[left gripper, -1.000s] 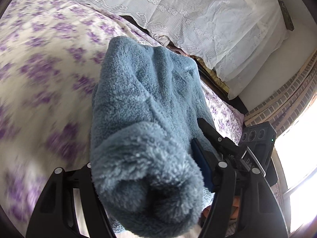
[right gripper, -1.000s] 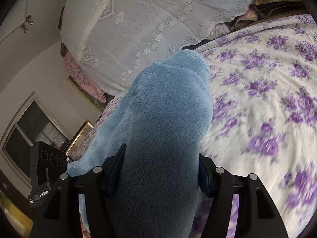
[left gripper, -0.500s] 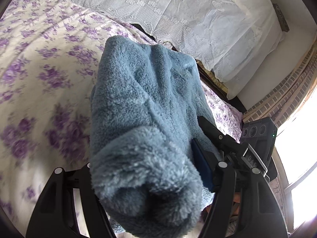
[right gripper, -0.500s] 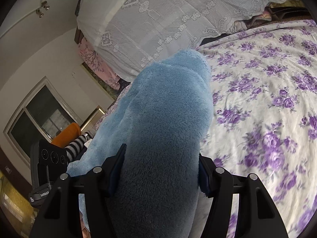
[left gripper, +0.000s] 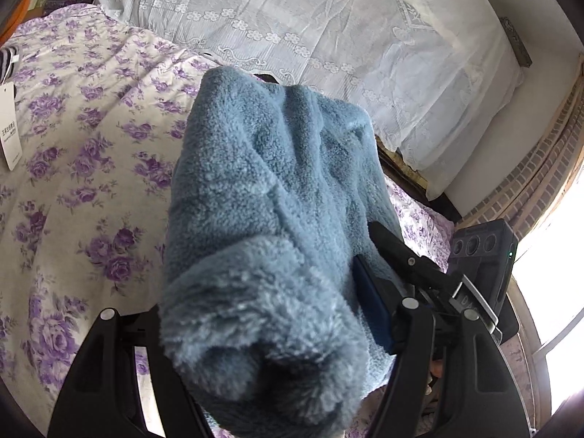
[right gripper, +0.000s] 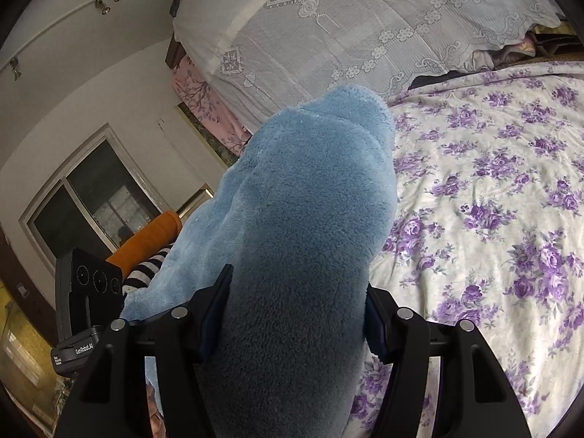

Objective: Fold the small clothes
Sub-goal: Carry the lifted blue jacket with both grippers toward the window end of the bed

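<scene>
The fleece (left gripper: 270, 197), a thick blue garment, hangs bunched in the air above the bed (left gripper: 91, 168), one end clamped in the left tool (left gripper: 262, 332) and the other in the right tool (right gripper: 295, 310); each tool's jaws stand fairly wide but pressed hard into a fat roll of pile, so both hold it. The step looks like carrying the piece to a laying spot, and to do it well the two tools should draw apart until the cloth between them goes taut, then lower together so the hanging end meets the sheet first and the rest rolls down flat; a grip this bulky can let plush layers slip, so neither should loosen before the cloth rests. For room, the flowered sheet lies open on the outer side of each view, wide enough for the garment. The edges to mind are the lace cover (right gripper: 365, 29) at the far side, the striped cloth (right gripper: 146, 270) and orange roll (right gripper: 149, 237) on the left, and a white tag (left gripper: 9, 127) near them.
</scene>
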`<action>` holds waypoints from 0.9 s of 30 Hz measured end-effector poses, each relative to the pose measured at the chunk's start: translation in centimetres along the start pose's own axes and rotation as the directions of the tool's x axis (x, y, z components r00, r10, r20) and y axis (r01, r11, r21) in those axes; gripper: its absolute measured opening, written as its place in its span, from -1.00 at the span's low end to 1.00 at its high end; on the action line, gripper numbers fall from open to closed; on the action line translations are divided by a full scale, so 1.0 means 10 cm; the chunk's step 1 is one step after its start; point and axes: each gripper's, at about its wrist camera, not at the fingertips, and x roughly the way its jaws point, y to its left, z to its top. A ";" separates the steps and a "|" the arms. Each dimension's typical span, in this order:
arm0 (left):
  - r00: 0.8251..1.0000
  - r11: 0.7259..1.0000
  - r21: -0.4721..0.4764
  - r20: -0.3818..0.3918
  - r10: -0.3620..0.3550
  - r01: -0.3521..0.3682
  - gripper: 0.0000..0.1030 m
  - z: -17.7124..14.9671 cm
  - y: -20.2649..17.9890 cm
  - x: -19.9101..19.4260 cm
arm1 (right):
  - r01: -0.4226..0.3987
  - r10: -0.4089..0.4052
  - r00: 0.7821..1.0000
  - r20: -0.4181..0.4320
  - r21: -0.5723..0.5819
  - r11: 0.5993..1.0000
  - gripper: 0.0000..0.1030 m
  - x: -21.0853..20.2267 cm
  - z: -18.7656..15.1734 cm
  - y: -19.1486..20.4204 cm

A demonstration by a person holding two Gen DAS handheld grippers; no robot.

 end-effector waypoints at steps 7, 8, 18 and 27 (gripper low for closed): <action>0.999 0.999 0.031 -0.031 -0.019 0.020 0.30 -0.04 -0.16 0.12 | 0.029 -0.030 0.999 0.023 0.028 0.999 0.24 -0.18 -0.02 -0.11; 0.999 0.999 0.034 -0.039 -0.023 0.025 0.30 -0.05 -0.17 0.15 | 0.037 -0.038 0.999 0.027 0.034 0.999 0.24 -0.22 -0.02 -0.15; 0.984 0.987 0.119 -0.155 -0.086 0.105 0.30 -0.02 -0.79 0.82 | 0.151 -0.165 0.980 0.111 0.126 0.980 0.24 -0.85 0.01 -0.66; 0.967 0.972 0.167 -0.219 -0.128 0.167 0.30 -0.09 -1.26 1.28 | 0.226 -0.256 0.953 0.159 0.185 0.956 0.24 -1.21 0.05 -1.01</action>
